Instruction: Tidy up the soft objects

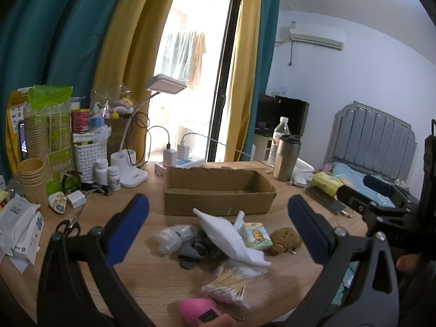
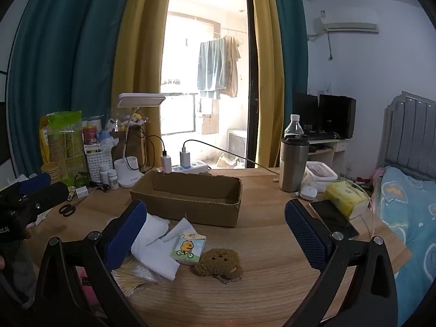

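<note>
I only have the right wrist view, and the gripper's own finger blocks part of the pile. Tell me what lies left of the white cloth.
Observer: A grey fabric item lies against the white cloth, on its left side.
Operator: Go on, report anything beyond that.
Observer: A crumpled clear plastic bag sits just left of the grey fabric item, touching it.
Operator: Now give me the left gripper.
Observer: The left gripper is open and holds nothing.

Wooden table (image 2: pixel 261 286) bears cardboard box (image 2: pixel 190 204), brown plush (image 2: pixel 218 263), tissue pack (image 2: pixel 188 248)
</note>
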The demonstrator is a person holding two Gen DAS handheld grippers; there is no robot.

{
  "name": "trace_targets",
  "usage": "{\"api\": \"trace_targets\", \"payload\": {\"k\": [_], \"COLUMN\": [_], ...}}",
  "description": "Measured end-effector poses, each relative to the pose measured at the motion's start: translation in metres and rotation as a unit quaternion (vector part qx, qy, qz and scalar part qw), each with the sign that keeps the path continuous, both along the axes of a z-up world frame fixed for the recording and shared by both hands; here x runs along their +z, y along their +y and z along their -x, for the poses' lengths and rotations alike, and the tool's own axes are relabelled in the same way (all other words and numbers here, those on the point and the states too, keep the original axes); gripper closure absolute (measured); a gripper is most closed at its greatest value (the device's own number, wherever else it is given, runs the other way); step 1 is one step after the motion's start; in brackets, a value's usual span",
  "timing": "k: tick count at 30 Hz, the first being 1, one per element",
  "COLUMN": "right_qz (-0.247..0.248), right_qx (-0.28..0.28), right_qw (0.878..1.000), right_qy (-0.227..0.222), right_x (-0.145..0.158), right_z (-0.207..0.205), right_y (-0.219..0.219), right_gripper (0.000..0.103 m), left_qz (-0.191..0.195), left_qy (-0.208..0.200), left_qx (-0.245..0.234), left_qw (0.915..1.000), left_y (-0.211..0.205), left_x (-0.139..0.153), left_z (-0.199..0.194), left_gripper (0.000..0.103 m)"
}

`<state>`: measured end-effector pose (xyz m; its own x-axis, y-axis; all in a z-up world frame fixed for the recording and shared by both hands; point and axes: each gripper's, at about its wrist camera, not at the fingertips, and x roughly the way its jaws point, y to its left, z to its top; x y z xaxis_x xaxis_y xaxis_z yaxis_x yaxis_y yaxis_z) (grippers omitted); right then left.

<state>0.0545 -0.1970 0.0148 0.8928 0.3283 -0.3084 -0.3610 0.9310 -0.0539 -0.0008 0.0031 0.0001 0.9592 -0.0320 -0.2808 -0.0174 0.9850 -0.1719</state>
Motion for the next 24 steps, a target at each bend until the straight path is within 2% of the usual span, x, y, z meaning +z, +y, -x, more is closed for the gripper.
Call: {"api": "trace_targets", "payload": {"k": [24], "right_qz": [0.003], "right_qx": [0.001], "right_qw": [1.0], "right_qy": [-0.001], "right_x": [0.0011], "right_z": [0.0019], "right_y": [0.0009], "right_gripper": [0.0], "left_qz": [-0.004], "left_qy": [0.004], "left_qx": [-0.008], "left_qw": [1.0], "left_y": [-0.0061], "left_x": [-0.0005], "left_z": [0.0022], "left_gripper": [0.0]}}
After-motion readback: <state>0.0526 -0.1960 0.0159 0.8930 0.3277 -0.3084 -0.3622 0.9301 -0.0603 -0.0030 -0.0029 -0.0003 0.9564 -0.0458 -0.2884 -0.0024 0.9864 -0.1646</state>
